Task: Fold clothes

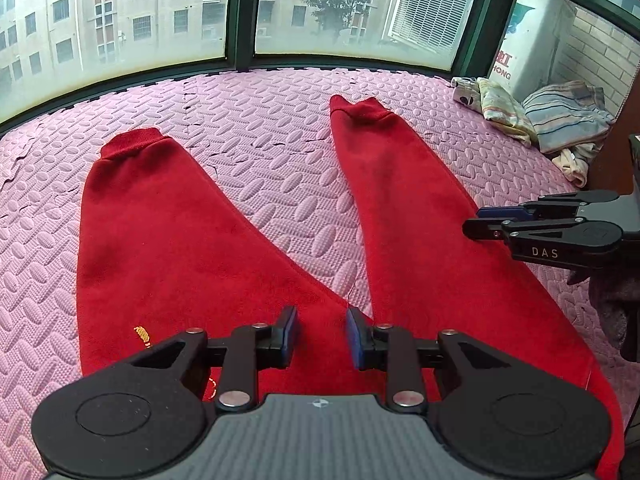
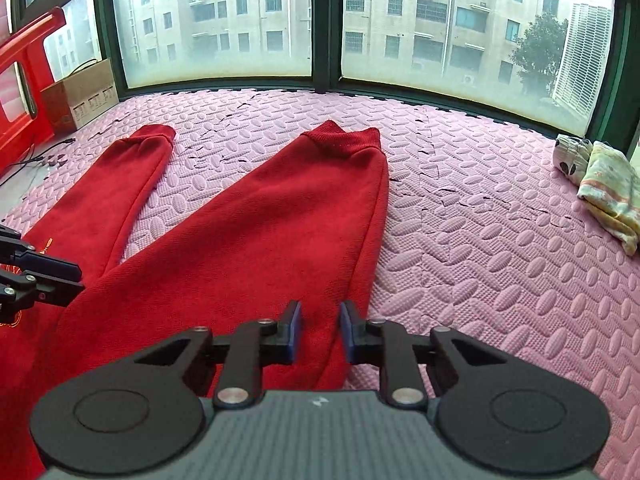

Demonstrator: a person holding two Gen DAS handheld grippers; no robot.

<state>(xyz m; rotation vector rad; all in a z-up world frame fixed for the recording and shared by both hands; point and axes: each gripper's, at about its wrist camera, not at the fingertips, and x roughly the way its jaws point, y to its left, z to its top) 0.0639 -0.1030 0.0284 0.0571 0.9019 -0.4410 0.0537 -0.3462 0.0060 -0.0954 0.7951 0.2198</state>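
Here "DAS" is printed on the right gripper [image 1: 474,222]; red trousers [image 1: 168,240] with yellow embroidery lie flat on the pink mat [image 1: 280,128], legs spread apart. Both the left gripper [image 1: 321,330] and the right have jaws spread, empty.

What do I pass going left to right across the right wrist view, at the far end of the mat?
Cardboard box → left trouser cuff → right trouser cuff → bare pink mat → folded clothes.
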